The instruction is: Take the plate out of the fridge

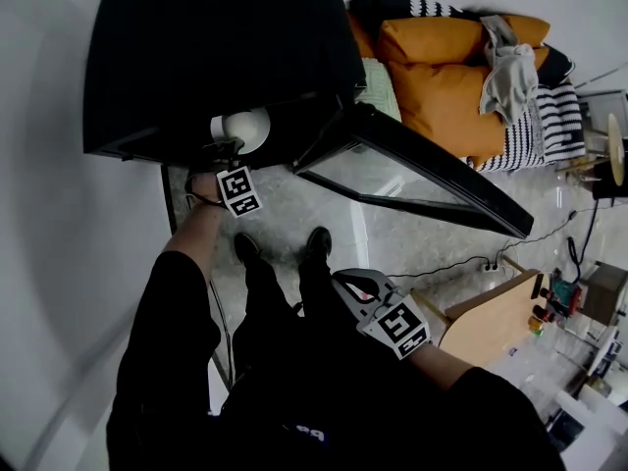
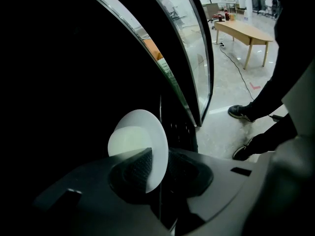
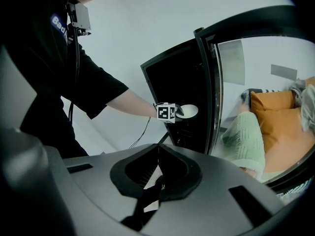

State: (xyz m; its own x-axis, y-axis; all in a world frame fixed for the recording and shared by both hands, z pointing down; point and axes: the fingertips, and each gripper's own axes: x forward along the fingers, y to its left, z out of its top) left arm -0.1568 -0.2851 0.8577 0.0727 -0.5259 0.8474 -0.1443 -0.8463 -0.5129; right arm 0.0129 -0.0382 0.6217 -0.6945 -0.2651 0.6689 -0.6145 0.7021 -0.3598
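The black fridge (image 1: 196,57) stands open, its glass door (image 1: 412,175) swung out to the right. A white plate (image 1: 242,126) sits at the fridge's open front, tilted on edge. My left gripper (image 1: 226,150) reaches in from below it. In the left gripper view the plate (image 2: 135,136) has its rim between the two pads, and the left gripper (image 2: 160,156) is shut on it. The right gripper view shows the plate (image 3: 189,111) in the left gripper (image 3: 179,112) at the fridge mouth. My right gripper (image 1: 355,285) hangs low near my body, and the right gripper (image 3: 158,154) is shut on nothing.
An orange sofa (image 1: 442,77) with clothes and striped cushions stands behind the door. A green knitted cushion (image 3: 243,141) lies beside it. A wooden table (image 1: 491,317) is at the right, with a cable (image 1: 461,261) on the floor. My shoes (image 1: 319,241) stand before the fridge.
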